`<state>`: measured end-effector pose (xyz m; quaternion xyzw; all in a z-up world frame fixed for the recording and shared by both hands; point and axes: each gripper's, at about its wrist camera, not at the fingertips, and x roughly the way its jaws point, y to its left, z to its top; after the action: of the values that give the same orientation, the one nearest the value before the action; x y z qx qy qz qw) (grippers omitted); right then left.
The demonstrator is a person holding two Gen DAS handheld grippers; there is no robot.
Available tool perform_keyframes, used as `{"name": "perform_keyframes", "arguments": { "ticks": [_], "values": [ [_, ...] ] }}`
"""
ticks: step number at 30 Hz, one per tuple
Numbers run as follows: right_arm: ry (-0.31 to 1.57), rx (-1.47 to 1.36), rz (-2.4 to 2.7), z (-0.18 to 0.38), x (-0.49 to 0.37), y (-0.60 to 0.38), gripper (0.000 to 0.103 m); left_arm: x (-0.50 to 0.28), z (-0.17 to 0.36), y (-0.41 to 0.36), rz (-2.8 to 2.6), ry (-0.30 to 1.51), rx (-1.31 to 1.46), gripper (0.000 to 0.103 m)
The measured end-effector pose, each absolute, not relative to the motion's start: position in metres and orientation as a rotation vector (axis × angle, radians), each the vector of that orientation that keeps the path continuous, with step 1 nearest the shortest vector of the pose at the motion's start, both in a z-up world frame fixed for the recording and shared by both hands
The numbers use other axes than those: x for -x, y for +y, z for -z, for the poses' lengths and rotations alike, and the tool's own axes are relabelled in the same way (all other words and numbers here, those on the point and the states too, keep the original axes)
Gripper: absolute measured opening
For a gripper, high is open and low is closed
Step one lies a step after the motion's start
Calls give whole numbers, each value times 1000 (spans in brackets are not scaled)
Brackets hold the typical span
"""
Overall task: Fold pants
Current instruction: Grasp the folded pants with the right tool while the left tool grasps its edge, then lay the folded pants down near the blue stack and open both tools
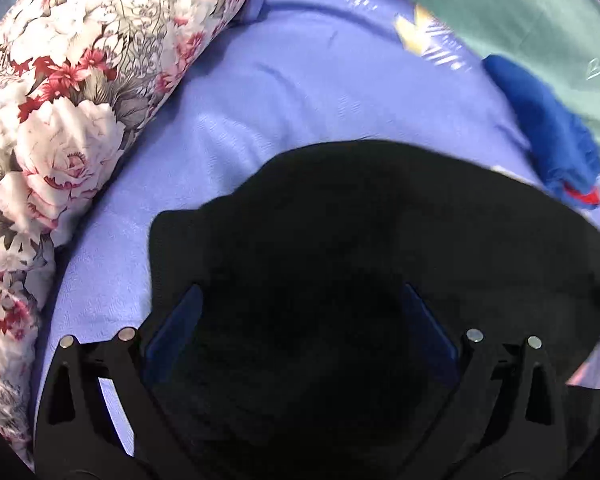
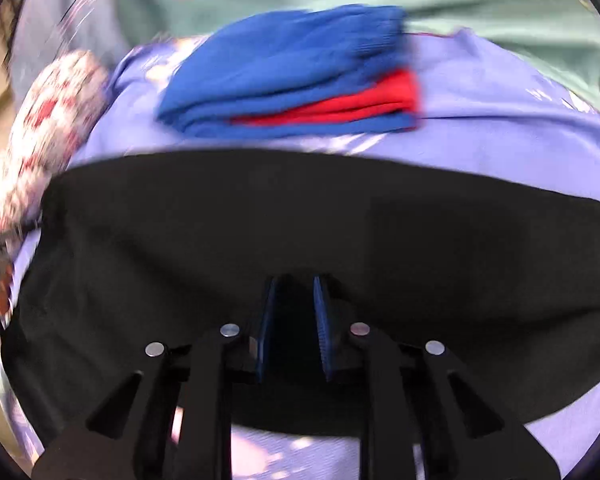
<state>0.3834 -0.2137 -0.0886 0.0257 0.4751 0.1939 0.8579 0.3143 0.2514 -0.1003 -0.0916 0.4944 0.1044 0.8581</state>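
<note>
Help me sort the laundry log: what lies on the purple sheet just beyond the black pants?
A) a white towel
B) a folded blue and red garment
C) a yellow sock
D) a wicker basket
B: in the right wrist view a folded blue and red garment lies on the purple sheet, just past the far edge of the black pants.

I am seeing one pair of black pants [image 1: 340, 240], one folded blue-and-red garment [image 2: 292, 80], one floral pillow [image 1: 72, 92], one lilac sheet [image 1: 300, 92], and I am holding two hand-held grippers.
</note>
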Motion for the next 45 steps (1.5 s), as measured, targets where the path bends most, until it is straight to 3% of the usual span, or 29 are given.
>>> {"name": "perform_keyframes", "arguments": {
  "ticks": [5, 7, 9, 13, 16, 17, 18, 25, 38, 45],
  "values": [
    [835, 60, 59, 66, -404, -256, 20, -323, 91, 266, -281, 1031, 204, 98],
    [881, -86, -171, 61, -405, -248, 20, -320, 80, 269, -249, 996, 284, 98],
    [953, -88, -404, 65, -400, -215, 34, -320, 75, 262, -219, 996, 260, 98],
    [988, 112, -502, 80, -396, -169, 35, -326, 79, 247, -217, 1025, 134, 98],
    [941, 86, -377, 78, -415, -190, 36, -330, 79, 250, -198, 1025, 131, 98],
    [914, 113, -210, 77, -422, -204, 41, -333, 78, 253, -188, 1018, 129, 98],
    [887, 136, -102, 75, -425, -211, 55, -336, 74, 257, -172, 1006, 114, 99],
    [919, 3, -351, 68, -423, -215, 77, -359, 67, 288, -148, 1003, 74, 99],
    [920, 25, -434, 68, -419, -198, 78, -353, 74, 296, -2, 1024, -43, 99],
    [894, 44, -513, 53, -418, -178, 78, -358, 80, 298, 116, 1040, -36, 78]
  ]
}}
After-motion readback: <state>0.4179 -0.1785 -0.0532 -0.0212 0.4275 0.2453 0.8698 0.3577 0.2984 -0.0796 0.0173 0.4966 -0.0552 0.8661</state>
